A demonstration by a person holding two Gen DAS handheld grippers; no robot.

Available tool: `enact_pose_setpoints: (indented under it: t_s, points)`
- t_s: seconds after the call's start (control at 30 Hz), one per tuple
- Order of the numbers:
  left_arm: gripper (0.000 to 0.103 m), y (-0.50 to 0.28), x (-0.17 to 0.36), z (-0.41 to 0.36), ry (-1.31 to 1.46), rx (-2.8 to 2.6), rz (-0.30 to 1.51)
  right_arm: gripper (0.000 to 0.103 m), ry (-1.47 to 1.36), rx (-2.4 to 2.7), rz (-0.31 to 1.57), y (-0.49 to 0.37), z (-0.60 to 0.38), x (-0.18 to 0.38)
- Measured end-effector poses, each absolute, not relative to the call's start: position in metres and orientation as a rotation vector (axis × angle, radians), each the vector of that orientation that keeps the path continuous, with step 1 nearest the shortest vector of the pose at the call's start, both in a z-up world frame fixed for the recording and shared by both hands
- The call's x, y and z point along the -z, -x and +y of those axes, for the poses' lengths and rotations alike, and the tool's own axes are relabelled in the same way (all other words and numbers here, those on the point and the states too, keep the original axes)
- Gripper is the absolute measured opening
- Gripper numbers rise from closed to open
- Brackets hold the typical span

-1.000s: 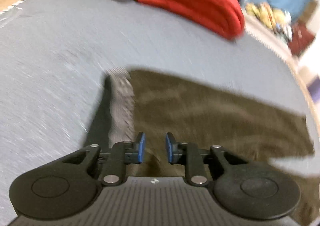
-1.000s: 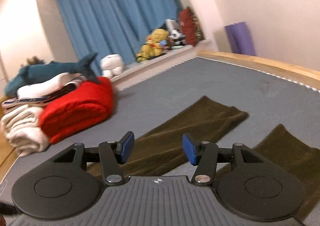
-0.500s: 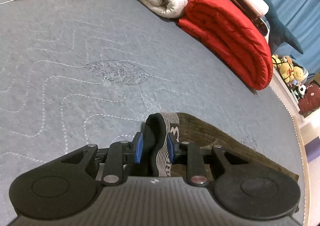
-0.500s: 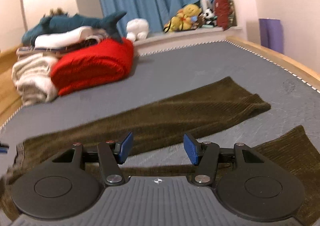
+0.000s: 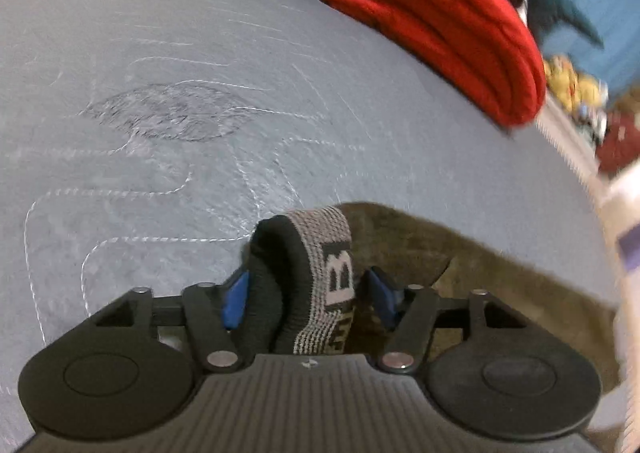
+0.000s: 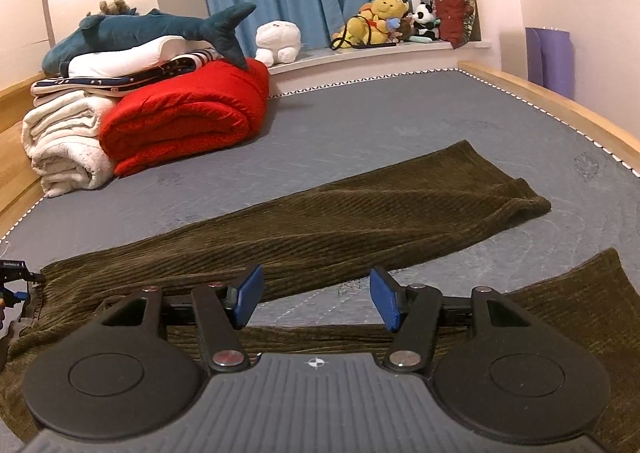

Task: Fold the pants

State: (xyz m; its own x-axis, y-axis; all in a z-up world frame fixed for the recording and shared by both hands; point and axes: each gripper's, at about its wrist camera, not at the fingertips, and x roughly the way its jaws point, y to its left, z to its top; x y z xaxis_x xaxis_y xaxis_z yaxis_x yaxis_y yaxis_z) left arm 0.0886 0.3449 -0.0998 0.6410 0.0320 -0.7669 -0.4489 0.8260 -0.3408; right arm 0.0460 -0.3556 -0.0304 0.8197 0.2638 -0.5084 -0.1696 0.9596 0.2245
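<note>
Two grippers over olive-brown pants on a grey quilted mattress

Left wrist view: the left gripper [image 5: 306, 295] is spread wide, the grey and black waistband [image 5: 320, 253] bunched loosely between its blue pads [image 5: 234, 299], with pants fabric trailing to the lower right; a red blanket [image 5: 440, 21] sits upper right. Right wrist view: the right gripper [image 6: 316, 299] hangs released and empty above the crotch gap, with the pants [image 6: 320, 229] spread flat, one leg running to centre right, the other at lower right; the mattress [image 6: 380, 125] fills mid-frame and a plush shark [image 6: 152, 29] tops folded bedding upper left
</note>
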Motion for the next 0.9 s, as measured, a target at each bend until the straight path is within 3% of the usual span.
enact_pose_setpoints:
  t_s: [0.03, 0.1, 0.17, 0.27, 0.4, 0.47, 0.57, 0.63, 0.7, 0.8, 0.9]
  points:
    - [0.038, -0.092, 0.099, 0.341, 0.488, -0.288, 0.848, 0.061, -0.173, -0.229, 0.567, -0.046, -0.356, 0.031]
    - [0.03, -0.089, 0.09, 0.346, 0.469, -0.316, 0.785, 0.061, -0.177, -0.224, 0.571, -0.047, -0.356, 0.032]
    - [0.03, -0.082, 0.071, 0.357, 0.526, -0.389, 0.66, 0.061, -0.181, -0.22, 0.577, -0.048, -0.356, 0.032]
    - [0.031, -0.089, 0.075, 0.355, 0.498, -0.418, 0.704, 0.061, -0.19, -0.214, 0.582, -0.05, -0.355, 0.031]
    - [0.058, -0.084, 0.091, 0.36, 0.518, -0.485, 0.791, 0.061, -0.195, -0.218, 0.583, -0.05, -0.353, 0.029]
    - [0.059, -0.075, 0.073, 0.356, 0.498, -0.473, 0.754, 0.061, -0.188, -0.214, 0.582, -0.05, -0.353, 0.028]
    - [0.058, -0.053, 0.049, 0.345, 0.455, -0.456, 0.733, 0.061, -0.201, -0.211, 0.582, -0.049, -0.352, 0.026]
    - [0.047, -0.046, 0.04, 0.339, 0.461, -0.396, 0.756, 0.061, -0.209, -0.212, 0.58, -0.049, -0.351, 0.025]
    - [0.043, -0.041, 0.039, 0.325, 0.428, -0.301, 0.823, 0.062, -0.218, -0.217, 0.578, -0.048, -0.349, 0.023]
    - [0.033, -0.032, 0.05, 0.294, 0.286, -0.135, 0.915, 0.062, -0.228, -0.223, 0.577, -0.047, -0.345, 0.023]
    - [0.032, -0.027, 0.083, 0.282, 0.165, -0.157, 1.073, 0.063, -0.242, -0.23, 0.584, -0.047, -0.341, 0.023]
